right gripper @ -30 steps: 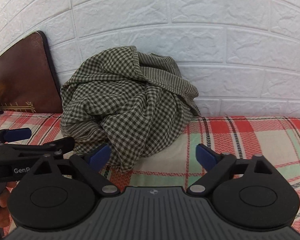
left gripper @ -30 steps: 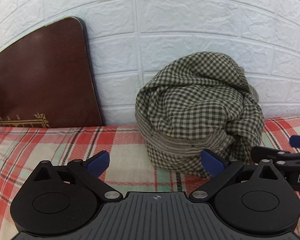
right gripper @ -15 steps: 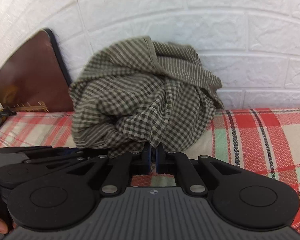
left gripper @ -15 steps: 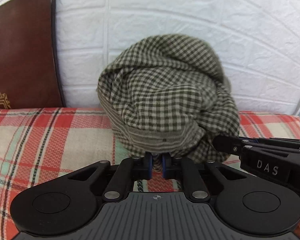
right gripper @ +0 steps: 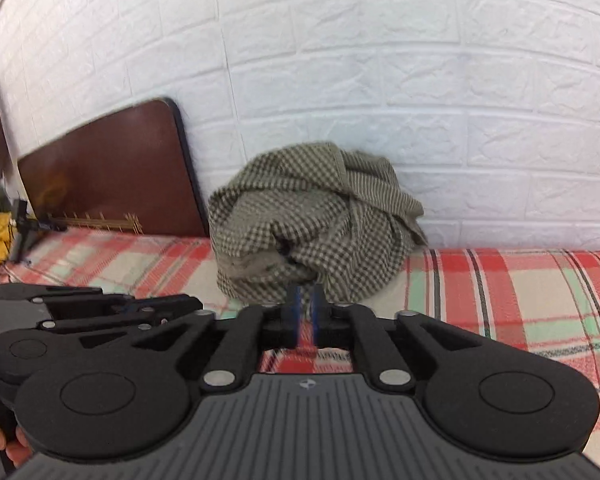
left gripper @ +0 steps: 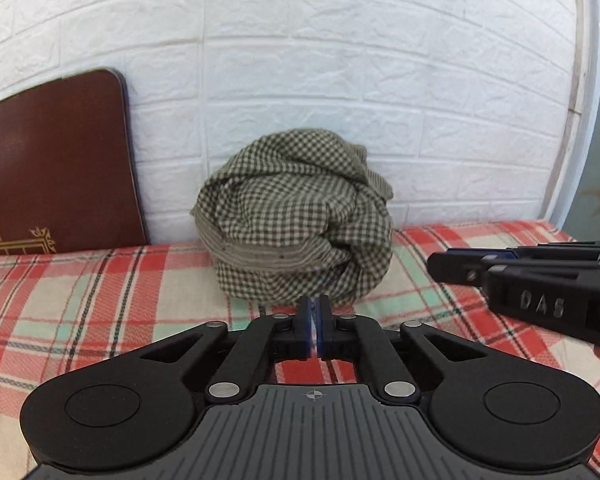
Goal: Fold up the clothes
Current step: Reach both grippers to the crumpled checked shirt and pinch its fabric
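— Left wrist view: what's around?
— White brick wall [left gripper: 340,60], plaid bedcover [left gripper: 100,300], brown board [left gripper: 52,168] leaning. Checked cloth [left gripper: 296,220] heaped against the wall.
— Fingers?
— Left gripper [left gripper: 313,312] and right gripper [right gripper: 305,304] just reopened slightly, apparently empty; right view blurs

Both wrist views — low, close — share the checked cloth [left gripper: 296,220].
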### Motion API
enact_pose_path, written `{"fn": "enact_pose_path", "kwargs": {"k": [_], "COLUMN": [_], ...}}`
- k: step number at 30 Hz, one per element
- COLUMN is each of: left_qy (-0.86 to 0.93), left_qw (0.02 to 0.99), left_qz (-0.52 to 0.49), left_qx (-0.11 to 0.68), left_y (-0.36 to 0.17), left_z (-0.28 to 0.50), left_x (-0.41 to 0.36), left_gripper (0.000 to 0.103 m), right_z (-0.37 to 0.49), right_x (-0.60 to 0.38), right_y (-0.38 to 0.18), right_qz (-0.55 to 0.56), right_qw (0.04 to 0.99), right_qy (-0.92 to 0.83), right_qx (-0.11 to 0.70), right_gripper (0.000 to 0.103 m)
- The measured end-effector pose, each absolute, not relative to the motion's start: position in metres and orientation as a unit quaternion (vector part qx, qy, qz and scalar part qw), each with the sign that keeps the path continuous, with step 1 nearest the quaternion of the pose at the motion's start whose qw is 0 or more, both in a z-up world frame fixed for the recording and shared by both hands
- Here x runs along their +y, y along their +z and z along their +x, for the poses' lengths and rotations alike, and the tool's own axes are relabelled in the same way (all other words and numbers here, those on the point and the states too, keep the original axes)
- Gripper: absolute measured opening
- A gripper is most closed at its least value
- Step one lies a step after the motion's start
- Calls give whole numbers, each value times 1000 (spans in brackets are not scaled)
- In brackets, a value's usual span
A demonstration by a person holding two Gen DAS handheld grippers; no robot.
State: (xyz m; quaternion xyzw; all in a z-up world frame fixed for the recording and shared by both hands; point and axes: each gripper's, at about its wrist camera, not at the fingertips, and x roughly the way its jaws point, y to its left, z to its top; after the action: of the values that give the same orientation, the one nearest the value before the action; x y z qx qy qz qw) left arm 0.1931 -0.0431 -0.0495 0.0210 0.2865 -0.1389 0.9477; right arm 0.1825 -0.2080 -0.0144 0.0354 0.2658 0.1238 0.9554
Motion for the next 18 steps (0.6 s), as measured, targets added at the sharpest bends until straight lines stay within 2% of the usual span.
{"fn": "enact_pose_path", "kwargs": {"k": [1, 2, 3, 5, 8, 10, 12, 15, 17, 18], "left_qy": [-130, -121, -114, -97, -95, -93, -77, -73, -74, -75], "left_qw": [949, 950, 952, 957, 958, 959, 962, 961, 959, 958], "left_qz": [19, 17, 15, 9, -8, -7, 11, 19, 17, 16], "left_qx": [287, 286, 282, 274, 272, 268, 260, 266, 274, 277], "left_y": [-52, -55, -58, -61, -65, -67, -72, -82, -89, -91], "left_z": [197, 201, 207, 219, 242, 254, 266, 281, 291, 294], "left_x": [-44, -44, -42, -41, -37, -39, -42, -40, -39, -39], "left_gripper": [25, 31, 45, 59, 62, 63, 73, 78, 84, 87], "right_z": [184, 186, 190, 203, 230, 249, 265, 285, 295, 299], "right_x": [-207, -206, -205, -208, -215, -218, -220, -223, -227, -229], "right_y": [-18, -22, -25, -29, -37, -45, -54, -68, -76, -80], "right_qz": [25, 15, 4, 5, 29, 52, 71, 94, 113, 122], "right_qw": [959, 962, 964, 964, 959, 955, 950, 942, 935, 931], "right_qy": [113, 101, 94, 95, 92, 95, 100, 102, 108, 114], "right_qx": [260, 254, 248, 250, 265, 276, 288, 305, 317, 324], "right_gripper": [75, 78, 79, 77, 75, 69, 67, 67, 62, 50]}}
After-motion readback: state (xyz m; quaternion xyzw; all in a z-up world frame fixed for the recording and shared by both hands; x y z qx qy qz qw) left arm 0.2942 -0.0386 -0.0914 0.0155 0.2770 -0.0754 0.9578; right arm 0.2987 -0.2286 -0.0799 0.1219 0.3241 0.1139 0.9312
